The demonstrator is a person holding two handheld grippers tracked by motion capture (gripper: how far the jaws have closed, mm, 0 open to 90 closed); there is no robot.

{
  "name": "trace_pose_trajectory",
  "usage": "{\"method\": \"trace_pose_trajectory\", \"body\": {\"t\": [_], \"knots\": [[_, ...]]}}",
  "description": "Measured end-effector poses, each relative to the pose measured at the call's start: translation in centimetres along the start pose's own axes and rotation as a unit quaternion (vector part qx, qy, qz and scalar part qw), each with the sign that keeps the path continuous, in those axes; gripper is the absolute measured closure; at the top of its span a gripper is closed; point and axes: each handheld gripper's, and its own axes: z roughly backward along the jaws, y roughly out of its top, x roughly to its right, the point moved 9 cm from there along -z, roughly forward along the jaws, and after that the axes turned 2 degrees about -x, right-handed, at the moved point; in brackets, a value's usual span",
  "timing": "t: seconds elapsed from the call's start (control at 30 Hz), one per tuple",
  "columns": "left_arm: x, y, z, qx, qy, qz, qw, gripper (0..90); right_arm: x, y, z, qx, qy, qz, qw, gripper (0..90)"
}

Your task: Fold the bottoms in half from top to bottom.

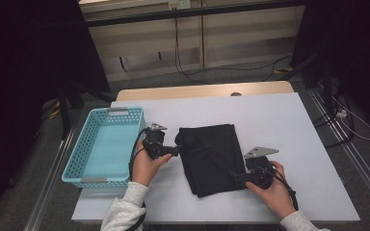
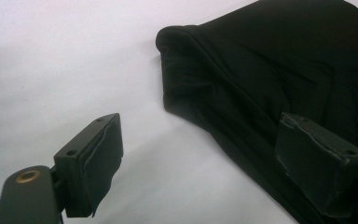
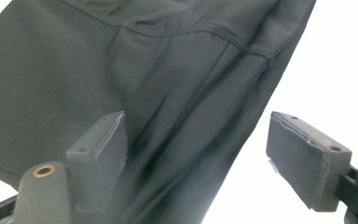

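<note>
Your folded black garment (image 1: pixel 211 159) lies mid-table, right of the blue basket (image 1: pixel 105 144). Both tongs gape, gripping nothing: left gripper (image 1: pixel 174 151) at its left edge, right gripper (image 1: pixel 235 175) over the near corner. Pinch only the top layer and the fold could spill open on the lift.

1. Setting: a lab-style recording room, not a home.
2. Evidence: dark curtains (image 1: pixel 24 72) flank a white-topped work table (image 1: pixel 279 125); loose black cables (image 1: pixel 192 72) trail over grey carpet (image 1: pixel 250 77); metal floor rails (image 1: pixel 351 154) run alongside.
</note>
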Motion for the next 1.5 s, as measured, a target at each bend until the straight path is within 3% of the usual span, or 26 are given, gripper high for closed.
{"method": "trace_pose_trajectory", "body": {"t": [0.23, 0.77, 1.03, 1.13, 1.5], "knots": [[0.1, 0.0, 0.0, 0.0, -0.001, -0.002, 1.0, 15.1, -0.4, -0.2, 0.2, 0.019, -0.012, -0.016, 0.9996, 32.7], [0.0, 0.1, 0.0, 0.002, 0.0, 0.0, 1.0, 14.7, -1.1, 0.0, 0.0, 0.025, -0.017, -0.033, 0.999, 49.9], [0.0, 0.1, 0.0, -0.001, -0.003, 0.001, 1.0, 14.5, -1.8, 0.4, -0.3, 0.031, 0.017, -0.039, 0.9986, 75.4], [-0.1, 0.2, 0.0, 0.004, -0.001, 0.003, 1.0, 13.7, -1.9, 0.6, -0.4, 0.029, 0.02, -0.028, 0.999, 77.5], [-1.0, 0.9, -0.1, 0.009, -0.004, 0.031, 0.9995, 7.2, -1.8, 0.8, 0.0, 0.025, 0.038, -0.037, 0.9983, 79.3]]}}
